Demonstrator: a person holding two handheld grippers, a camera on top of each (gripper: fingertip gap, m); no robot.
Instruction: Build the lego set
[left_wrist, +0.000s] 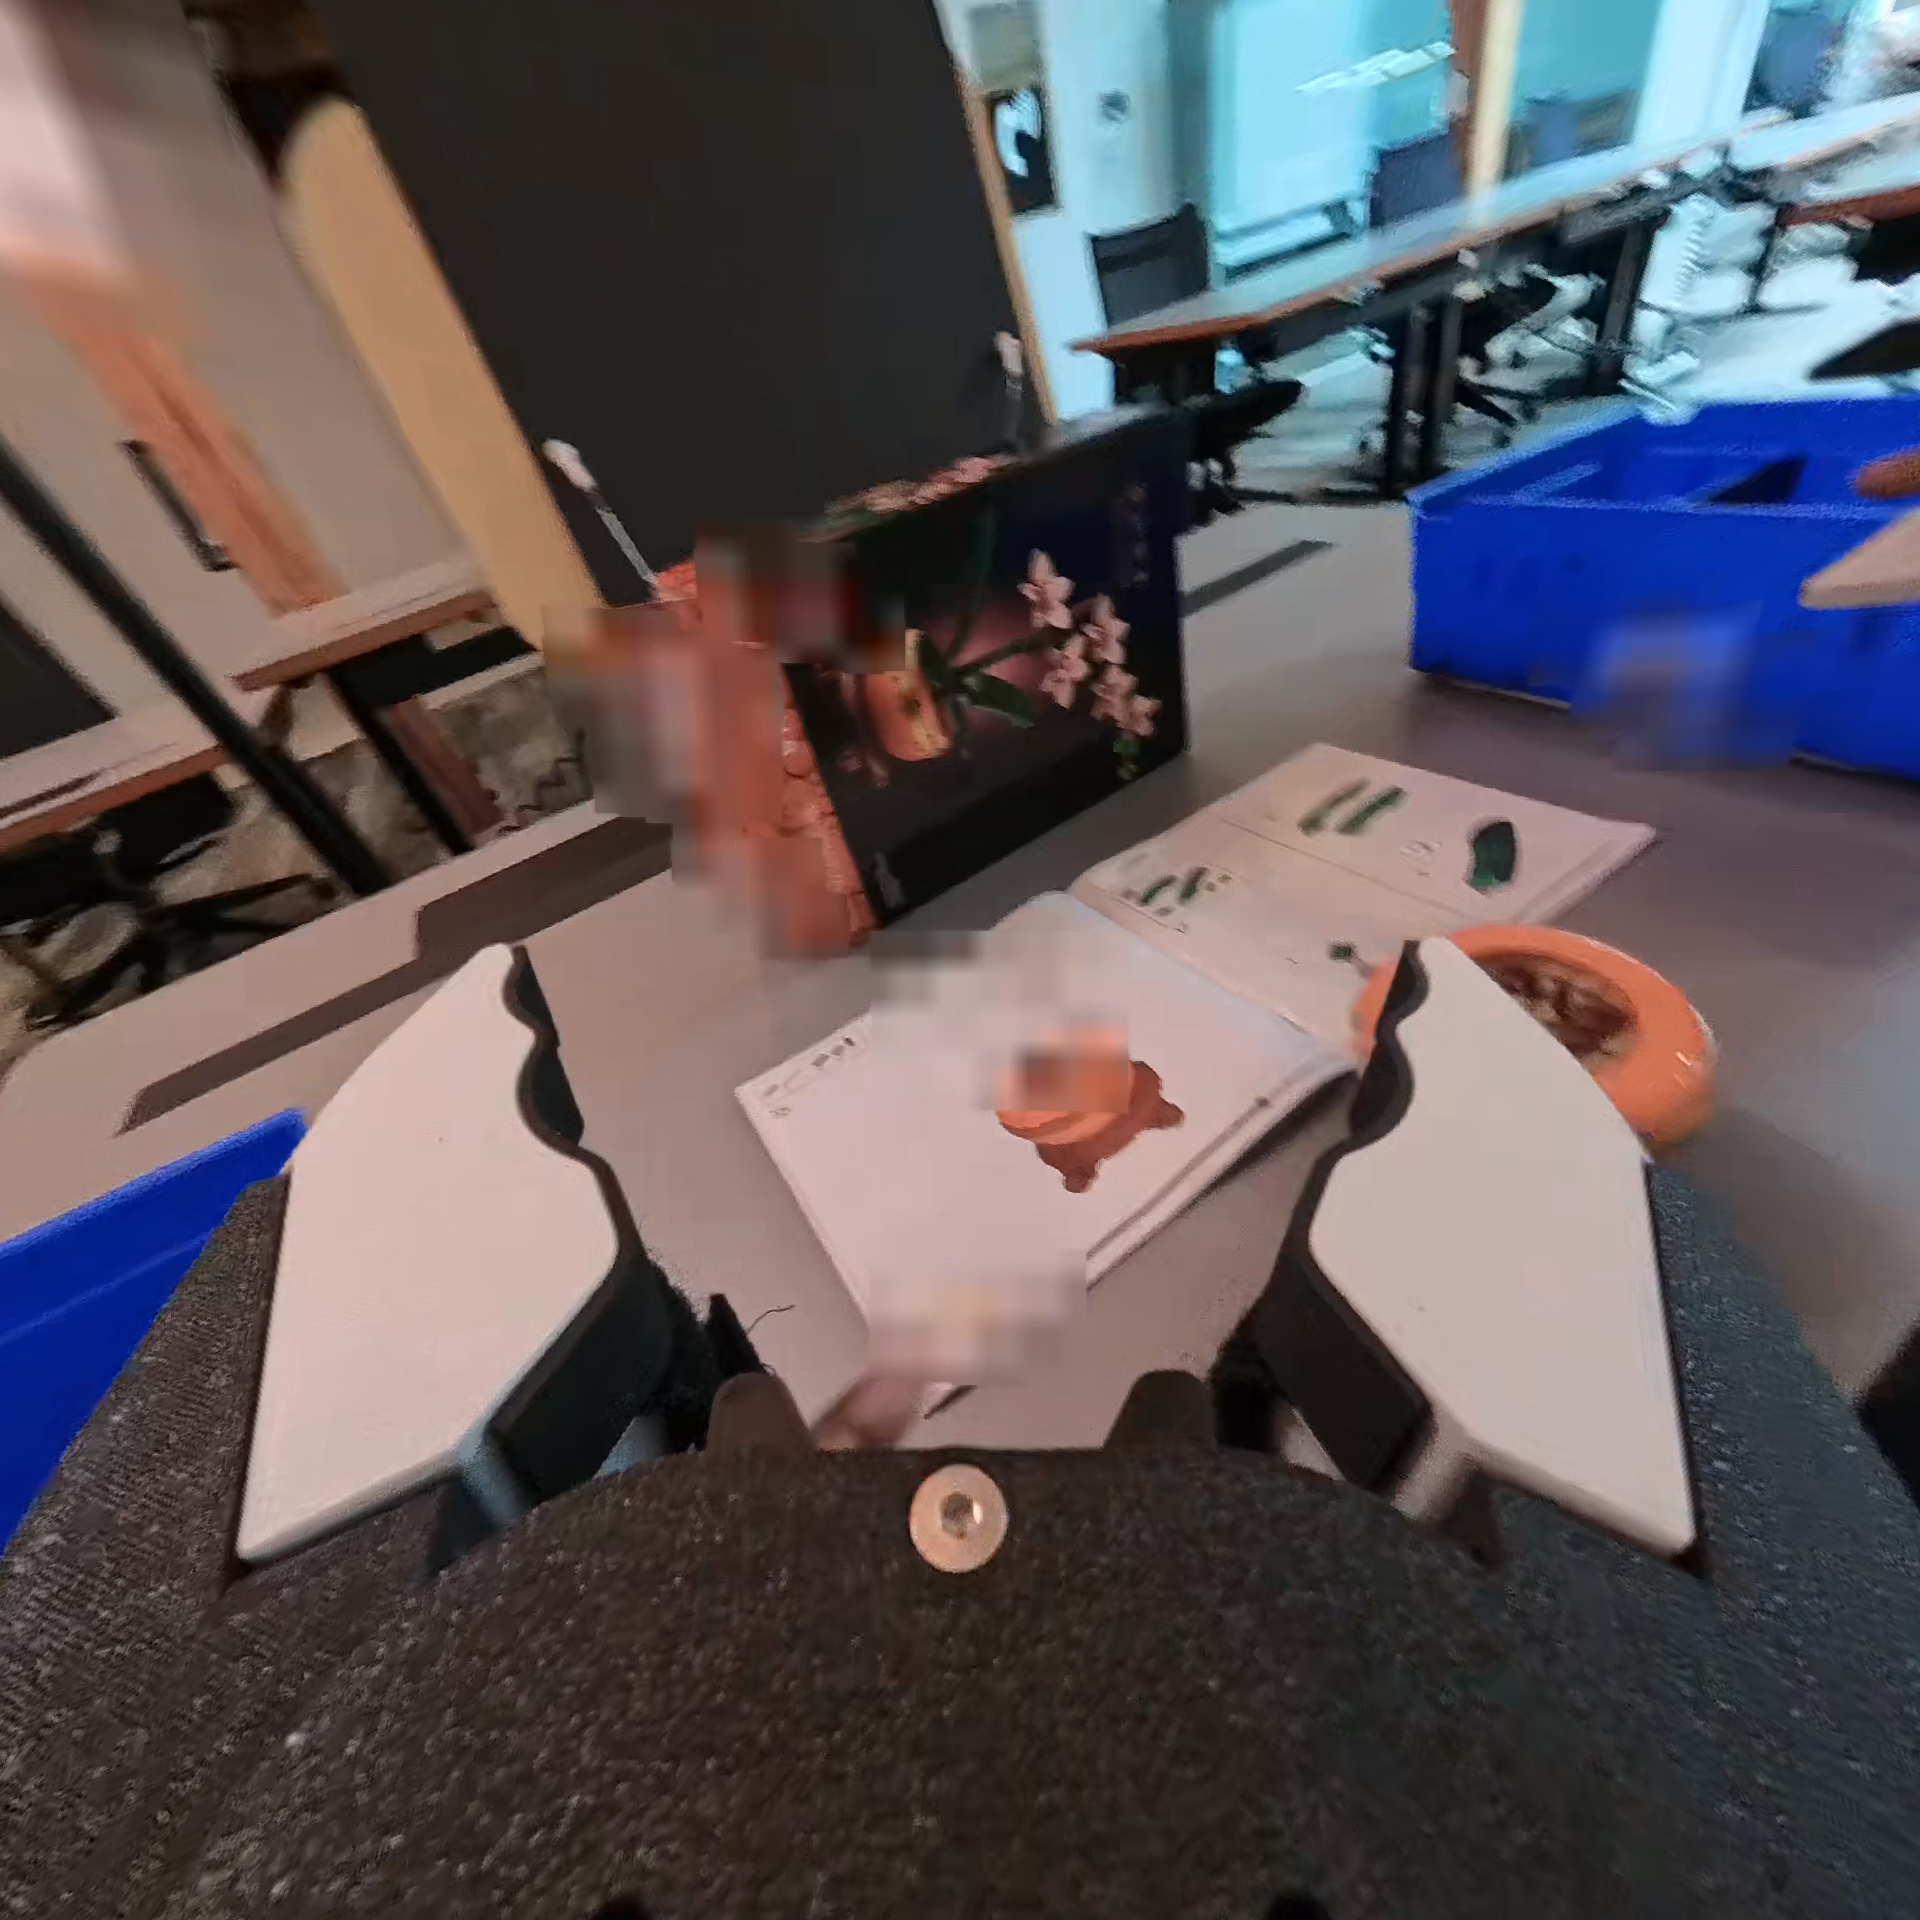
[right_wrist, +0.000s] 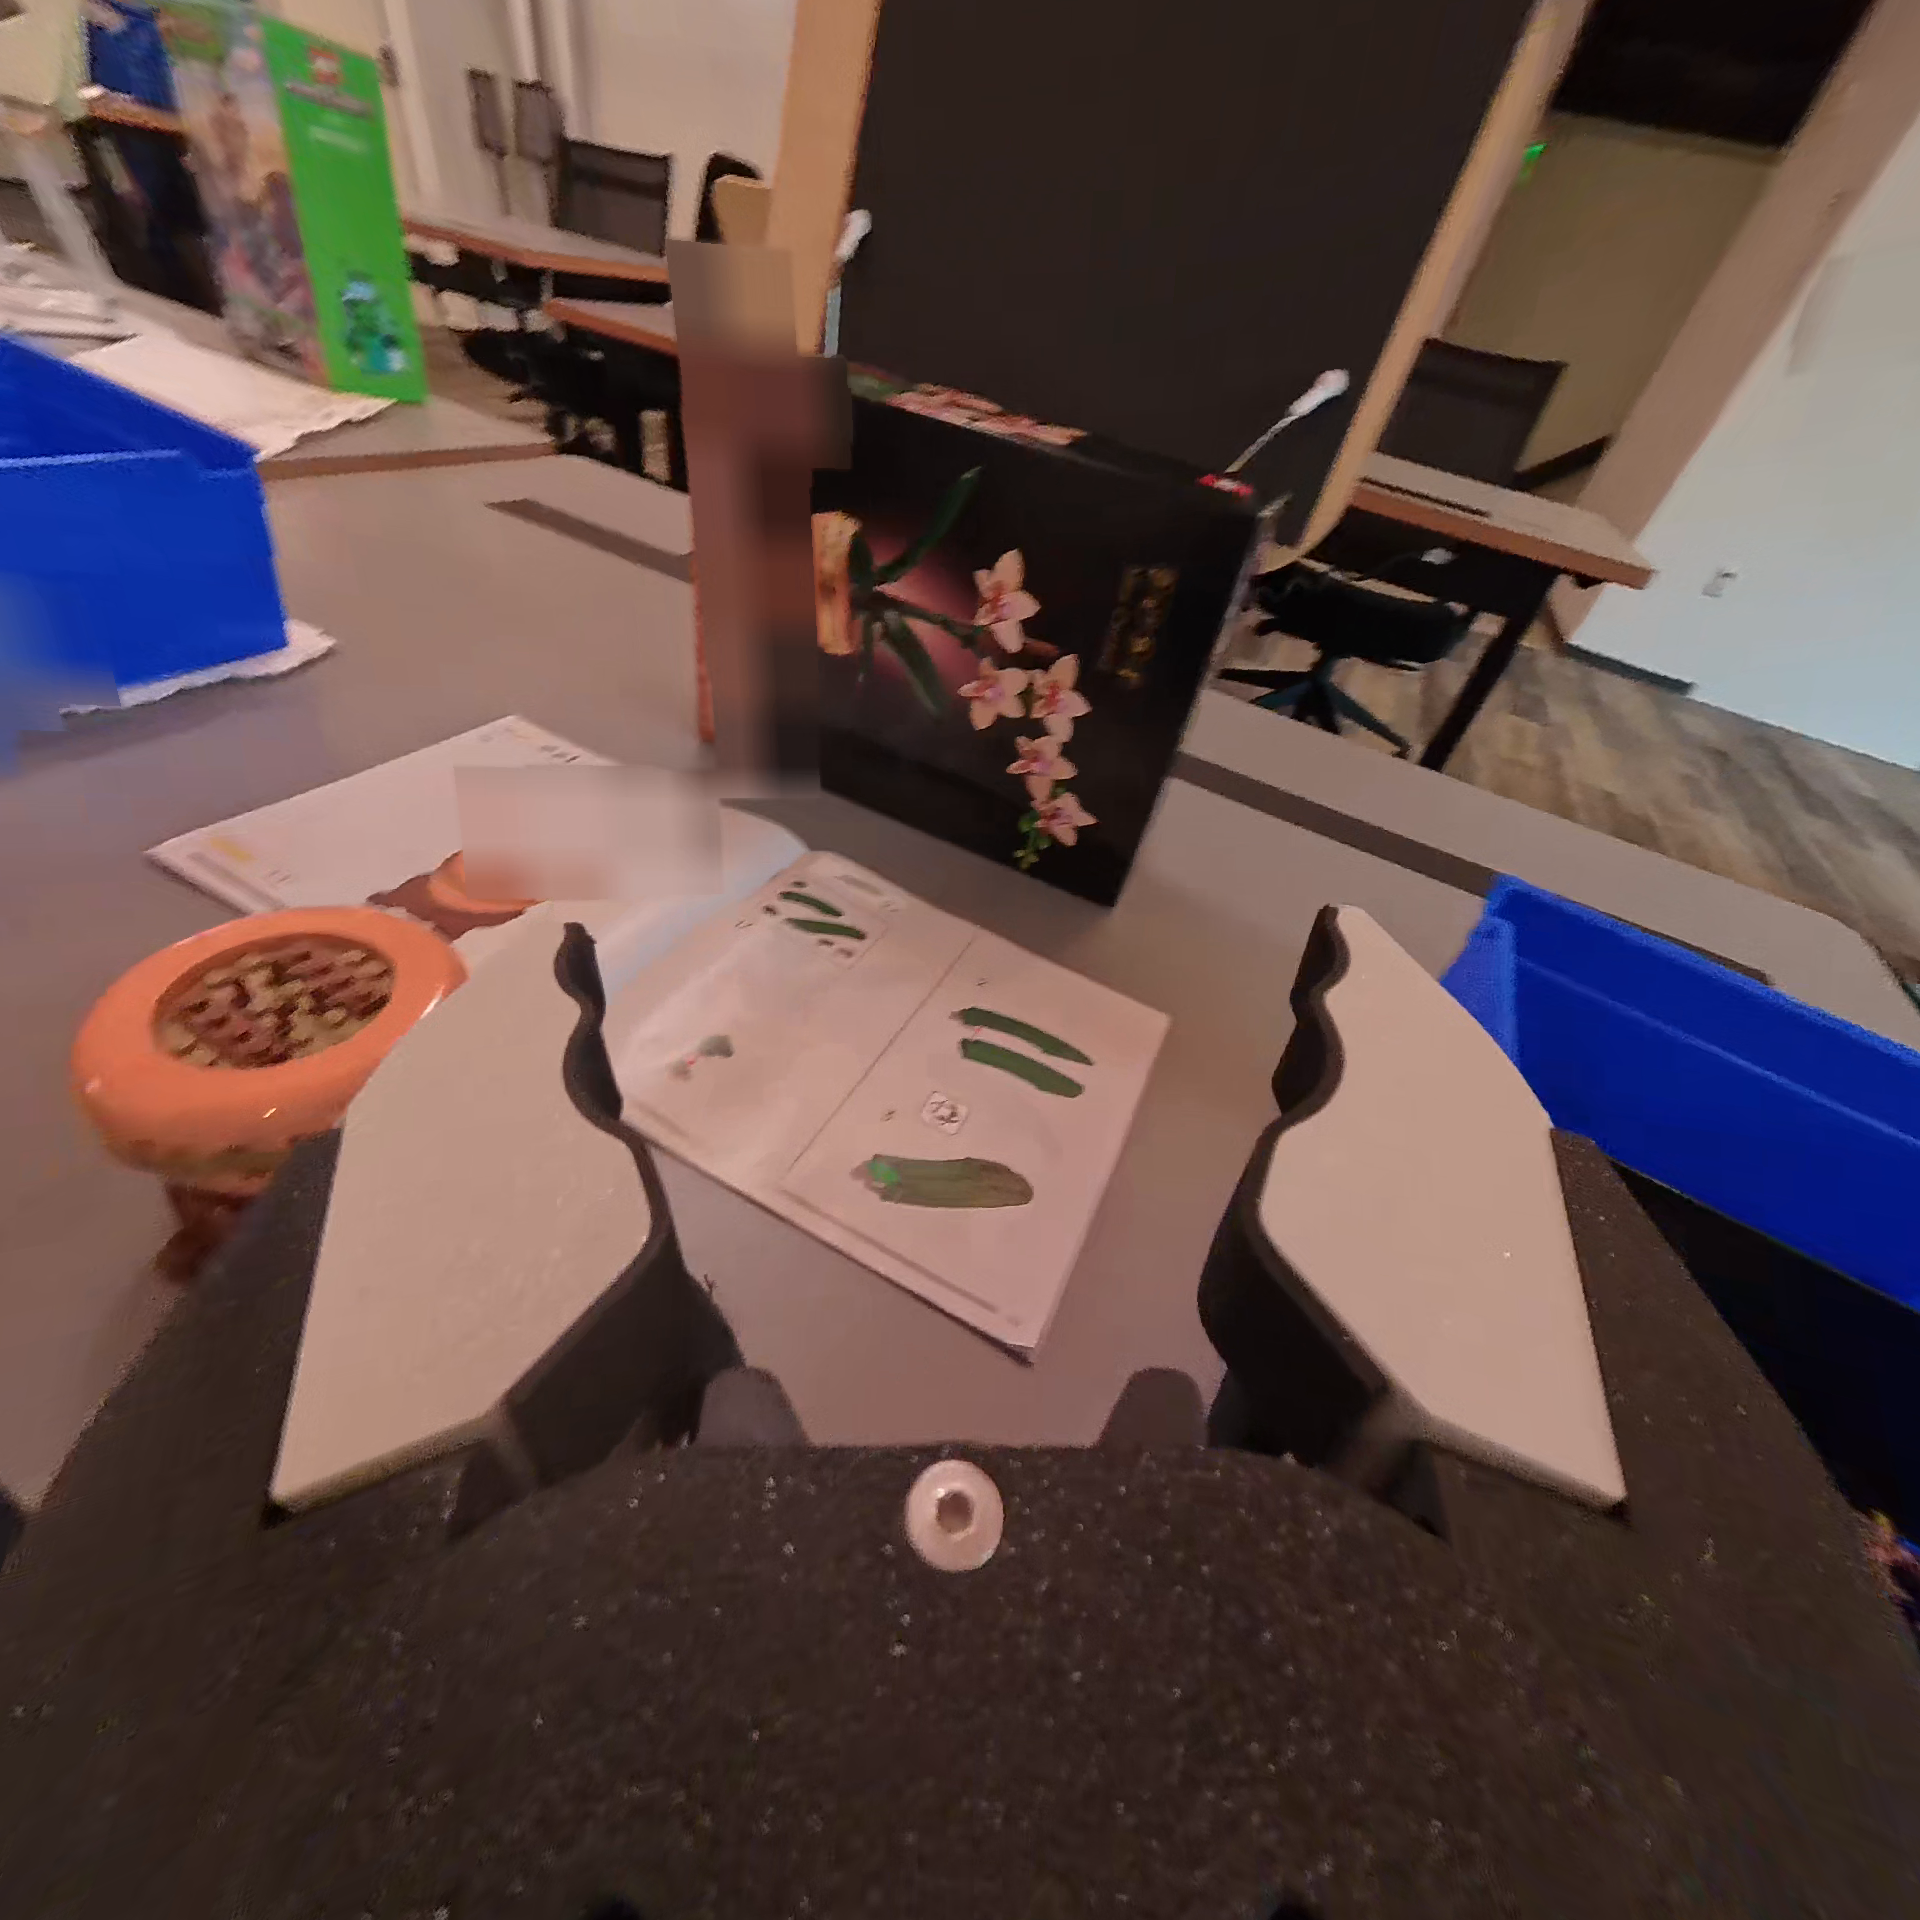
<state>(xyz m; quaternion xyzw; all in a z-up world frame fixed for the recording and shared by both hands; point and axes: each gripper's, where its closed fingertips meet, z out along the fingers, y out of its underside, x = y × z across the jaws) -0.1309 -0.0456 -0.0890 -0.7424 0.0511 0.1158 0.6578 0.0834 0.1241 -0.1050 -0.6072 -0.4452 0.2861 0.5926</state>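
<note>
An orange lego pot (right_wrist: 260, 1049) with brown pieces inside stands on the grey table, left of my right gripper; it also shows in the left wrist view (left_wrist: 1590, 1023), just beyond my left gripper's right finger. An open instruction booklet (right_wrist: 894, 1081) lies flat in front of both grippers and shows in the left wrist view (left_wrist: 1039, 1132) too. The dark set box with pink orchids (right_wrist: 1018, 665) stands upright behind it, also in the left wrist view (left_wrist: 997, 686). My left gripper (left_wrist: 961, 997) is open and empty above the booklet. My right gripper (right_wrist: 951, 956) is open and empty above the booklet.
Blue bins stand around the work area: one at the far right (left_wrist: 1662, 582) and one at the near left (left_wrist: 94, 1309) in the left wrist view, one at the left (right_wrist: 125, 540) and one at the right (right_wrist: 1704, 1049) in the right wrist view. Office desks and chairs lie beyond the table. My right gripper's tips are some 11 centimetres from the orange lego pot (right_wrist: 260, 1049). My left wrist view (left_wrist: 1605, 1019) looks at it from another angle.
</note>
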